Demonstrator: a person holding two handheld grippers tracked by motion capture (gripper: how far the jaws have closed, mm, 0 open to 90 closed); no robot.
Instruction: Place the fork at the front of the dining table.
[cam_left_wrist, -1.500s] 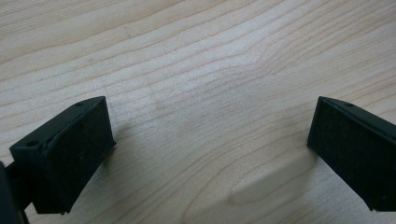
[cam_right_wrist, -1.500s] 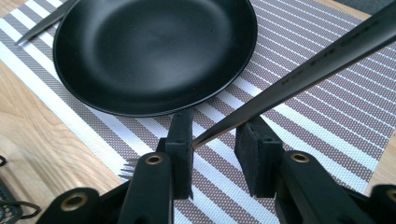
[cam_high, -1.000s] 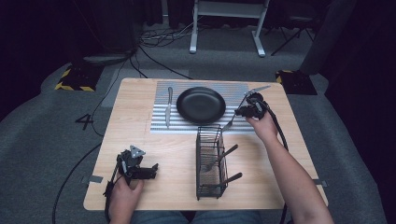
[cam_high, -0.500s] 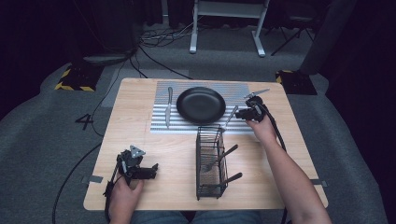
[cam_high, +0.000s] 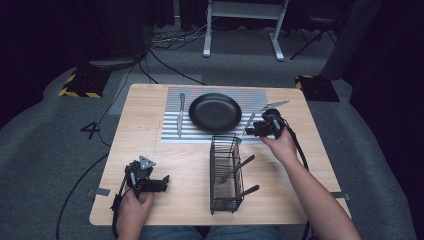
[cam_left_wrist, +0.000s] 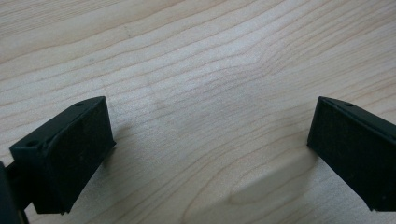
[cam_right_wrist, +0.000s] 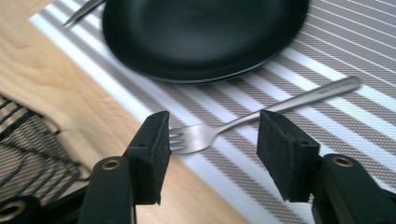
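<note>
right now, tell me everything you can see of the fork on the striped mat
The silver metal fork looks plain and shiny, with a slim handle and short tines. It lies flat on the grey-and-white striped placemat, just beside the round black plate without touching it, tines toward the mat's edge by the wooden table. The right claw is open, its jaws straddling the tine end without gripping.

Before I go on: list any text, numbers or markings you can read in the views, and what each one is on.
"4" – a dark numeral on the grey floor, left of the wooden table, at in the high view.
Nothing else is readable: the black plate, the fork, the knife, the wire caddy and both hand-held grippers carry no visible lettering.
</note>
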